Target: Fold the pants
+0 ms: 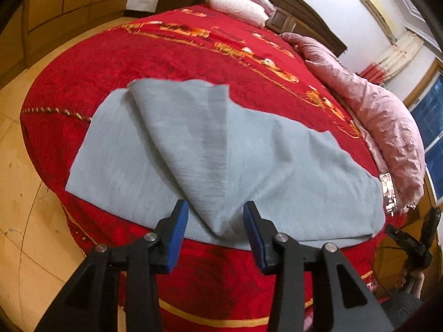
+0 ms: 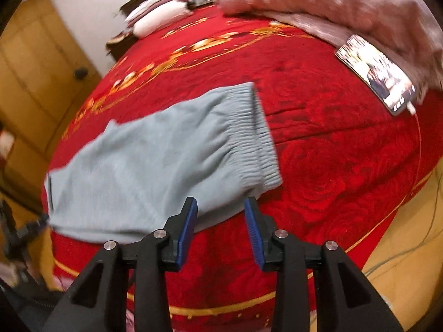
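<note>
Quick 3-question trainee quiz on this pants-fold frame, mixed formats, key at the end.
1. True or false: the left claw is shut on the grey pants.
2. What lies on the red bedspread beside the pink quilt? A) phone B) book C) remote
3. Fill in: the right claw points near the pants' elastic ____.

Key: 1 false, both claws open; 2 A, the phone; 3 waistband.

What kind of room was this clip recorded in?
A home bedroom, most likely. The grey pants lie on a bed with a red and gold bedspread, pillows rest against a dark wooden headboard, and wooden cabinets line the wall.
</note>
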A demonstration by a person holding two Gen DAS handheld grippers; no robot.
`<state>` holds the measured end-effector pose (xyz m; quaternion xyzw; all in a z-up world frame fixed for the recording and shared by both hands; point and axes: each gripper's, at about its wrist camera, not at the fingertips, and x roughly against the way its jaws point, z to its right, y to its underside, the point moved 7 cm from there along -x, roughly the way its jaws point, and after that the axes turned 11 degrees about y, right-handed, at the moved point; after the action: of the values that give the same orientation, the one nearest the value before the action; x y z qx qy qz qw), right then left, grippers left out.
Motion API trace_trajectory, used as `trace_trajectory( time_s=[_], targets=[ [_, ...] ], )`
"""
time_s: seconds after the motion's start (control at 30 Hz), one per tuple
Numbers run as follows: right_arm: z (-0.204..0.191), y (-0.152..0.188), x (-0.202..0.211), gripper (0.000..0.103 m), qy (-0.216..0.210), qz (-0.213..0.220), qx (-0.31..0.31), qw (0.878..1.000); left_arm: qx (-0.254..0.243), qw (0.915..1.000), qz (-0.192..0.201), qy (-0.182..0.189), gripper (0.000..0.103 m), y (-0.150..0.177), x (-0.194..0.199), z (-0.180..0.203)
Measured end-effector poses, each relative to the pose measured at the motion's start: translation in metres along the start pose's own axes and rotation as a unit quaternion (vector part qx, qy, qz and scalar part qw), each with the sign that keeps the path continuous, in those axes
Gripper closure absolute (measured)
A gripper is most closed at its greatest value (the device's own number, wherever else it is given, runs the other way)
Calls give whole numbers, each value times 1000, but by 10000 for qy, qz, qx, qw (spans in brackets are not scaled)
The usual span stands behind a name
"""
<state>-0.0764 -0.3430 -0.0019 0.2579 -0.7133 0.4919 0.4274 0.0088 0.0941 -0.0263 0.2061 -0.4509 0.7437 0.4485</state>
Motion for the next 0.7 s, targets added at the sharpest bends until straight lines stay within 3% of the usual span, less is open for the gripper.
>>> trace_trajectory(
  time_s=[0.17,0.33,0.37,0.47,0.5,0.53,0.6,0.7],
  targets=[
    [3,-11,-19,66,-338,-196,-471,9981,62,9999,-48,-98,60,-2,-12,-5],
    [4,-12,-31,66,-389,-320,-746,9959,85,9998,-16,-184,60,-8,-21,-5],
    [3,-12,-31,68,-428,-288,-771,9957,76,9997,-17,-221,60,-9,-23,-5],
    [7,-17,-27,91,-454,-138,-819,9955,67,9995,-3,-295,60,-11,-25,-5],
    [6,-18,-24,93,-512,-91,-851,9950,81,9994,24,-321,68,-12,-24,-6],
    [7,-20,-19,94,-569,-20,-883,9945,48,9993,49,-373,87,-13,-23,-6],
    [7,-26,-9,96,-542,159,-842,9948,-40,9992,116,-385,95,-15,-17,-5],
    [6,-37,14,97,-563,509,-829,9937,-198,9985,344,-378,97,-21,1,0]
  ],
)
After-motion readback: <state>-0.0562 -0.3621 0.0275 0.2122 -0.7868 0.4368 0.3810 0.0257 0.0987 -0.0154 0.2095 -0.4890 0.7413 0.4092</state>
